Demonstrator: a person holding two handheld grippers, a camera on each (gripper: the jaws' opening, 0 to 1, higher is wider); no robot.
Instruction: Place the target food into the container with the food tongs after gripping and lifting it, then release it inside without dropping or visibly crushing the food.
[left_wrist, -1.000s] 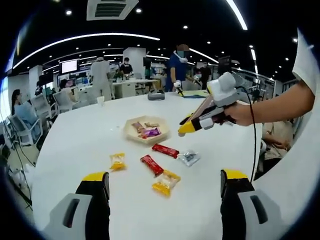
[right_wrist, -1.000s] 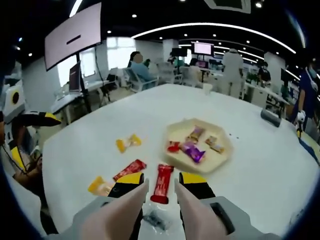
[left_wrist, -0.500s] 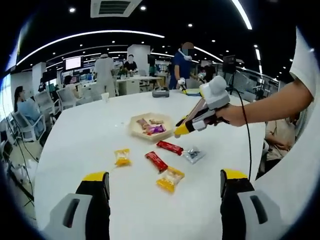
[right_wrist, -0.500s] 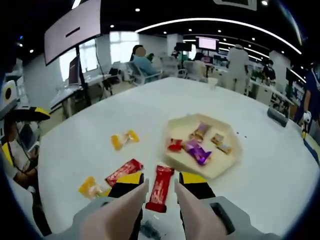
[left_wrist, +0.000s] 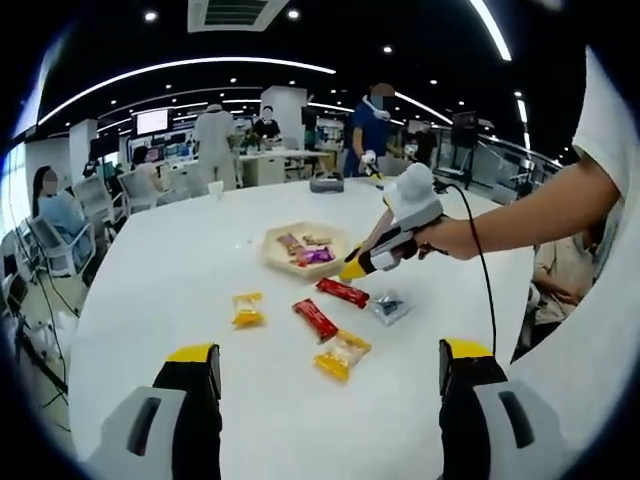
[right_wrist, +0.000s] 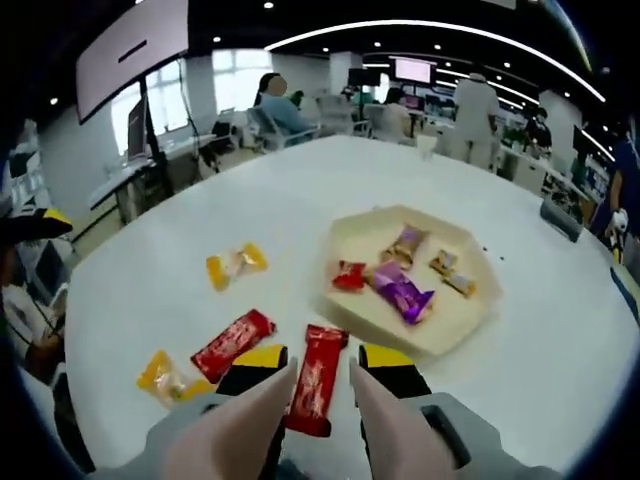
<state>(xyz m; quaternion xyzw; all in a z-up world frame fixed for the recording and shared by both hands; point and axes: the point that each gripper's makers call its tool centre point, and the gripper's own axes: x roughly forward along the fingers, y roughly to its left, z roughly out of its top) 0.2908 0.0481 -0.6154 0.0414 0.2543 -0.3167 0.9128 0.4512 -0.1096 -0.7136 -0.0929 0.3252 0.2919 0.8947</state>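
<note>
A red wrapped bar (right_wrist: 316, 392) lies flat on the white table between the jaws of my right gripper (right_wrist: 322, 358), which stands open just over it without touching it. The beige tray (right_wrist: 470, 330) just beyond holds a purple sweet (right_wrist: 400, 290), a red one (right_wrist: 350, 275) and gold ones. In the left gripper view a hand holds the right gripper (left_wrist: 352, 270) low over the same red bar (left_wrist: 342, 292), beside the tray (left_wrist: 275, 262). My left gripper (left_wrist: 327, 352) hangs wide open nearer the table's edge, holding nothing.
Loose on the table are a second red bar (right_wrist: 232, 345), a yellow sweet (right_wrist: 232, 265), an orange-yellow packet (right_wrist: 165, 375) and a clear wrapper (left_wrist: 388, 305). A black object (left_wrist: 325, 185) and a cup (left_wrist: 215, 188) stand at the far edge. People and desks lie beyond.
My right gripper has come lower and closer over the red bar, which now sits deeper between its jaws. The left gripper stays wide open.
</note>
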